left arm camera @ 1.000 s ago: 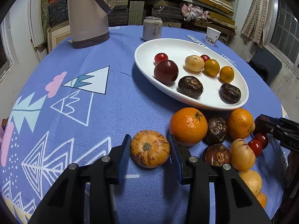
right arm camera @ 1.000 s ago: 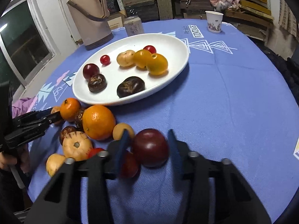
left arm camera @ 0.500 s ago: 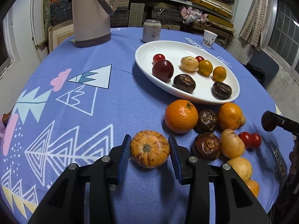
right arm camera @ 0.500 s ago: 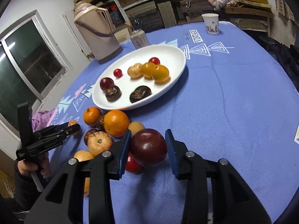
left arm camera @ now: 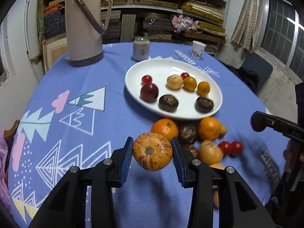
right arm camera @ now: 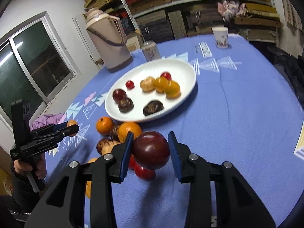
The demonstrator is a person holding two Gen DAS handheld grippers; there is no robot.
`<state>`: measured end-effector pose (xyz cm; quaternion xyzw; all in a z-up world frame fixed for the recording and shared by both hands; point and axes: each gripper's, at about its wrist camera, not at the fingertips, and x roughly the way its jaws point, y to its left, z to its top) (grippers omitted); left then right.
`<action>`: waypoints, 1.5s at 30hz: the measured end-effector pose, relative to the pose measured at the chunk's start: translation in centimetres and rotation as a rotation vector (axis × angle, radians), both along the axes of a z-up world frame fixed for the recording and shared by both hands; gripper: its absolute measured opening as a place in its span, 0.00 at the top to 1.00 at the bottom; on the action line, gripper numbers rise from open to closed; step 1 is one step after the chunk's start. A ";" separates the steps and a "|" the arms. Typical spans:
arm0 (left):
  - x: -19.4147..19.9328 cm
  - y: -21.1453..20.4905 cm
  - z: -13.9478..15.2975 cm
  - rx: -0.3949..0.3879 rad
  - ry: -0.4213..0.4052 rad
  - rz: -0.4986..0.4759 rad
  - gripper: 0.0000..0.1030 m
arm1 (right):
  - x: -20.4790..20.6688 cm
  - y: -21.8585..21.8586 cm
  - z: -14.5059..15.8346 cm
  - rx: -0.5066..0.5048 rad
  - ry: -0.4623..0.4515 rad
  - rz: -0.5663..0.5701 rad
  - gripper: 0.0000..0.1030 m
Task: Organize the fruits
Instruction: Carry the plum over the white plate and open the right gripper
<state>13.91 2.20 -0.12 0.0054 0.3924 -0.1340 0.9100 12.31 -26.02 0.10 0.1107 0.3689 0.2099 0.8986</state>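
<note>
An orange fruit streaked with red (left arm camera: 152, 151) hangs clamped in the left claw (left arm camera: 152, 157), lifted off the blue-clothed surface (left arm camera: 79, 133). The right claw (right arm camera: 150, 152) grips one glossy dark red plum (right arm camera: 151, 150), also raised. Both claws tilt downward. The white plate (left arm camera: 163, 66) beyond carries eight fruits; two oranges (left arm camera: 165, 129) lie just beside its near rim.

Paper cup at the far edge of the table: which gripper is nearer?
Right, going by the table layout. The paper cup stands far right; the right gripper holds a dark plum that side, while the left gripper is across the fruit pile.
</note>
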 end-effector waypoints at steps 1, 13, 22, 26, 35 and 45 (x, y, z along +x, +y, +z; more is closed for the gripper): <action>0.3 -0.1 0.3 -0.001 -0.003 0.004 0.60 | 0.1 0.1 0.3 -0.001 -0.010 0.002 0.65; 5.2 -2.7 3.2 -0.001 -0.043 0.002 0.60 | 4.3 1.8 3.9 -0.038 -0.096 0.040 0.64; 10.9 -4.3 2.0 -0.012 0.036 0.051 0.60 | 10.2 4.3 3.9 0.016 -0.065 0.052 0.64; 13.1 -4.7 0.6 -0.016 0.080 0.062 0.60 | 12.8 5.1 2.1 0.018 -0.010 0.049 0.64; 15.2 -5.2 -0.9 -0.004 0.082 0.066 0.59 | 15.6 6.0 -1.1 0.055 0.072 0.057 0.63; 14.4 -5.3 -0.3 0.021 0.047 0.059 0.41 | 14.6 5.9 -0.5 0.064 0.046 0.082 0.51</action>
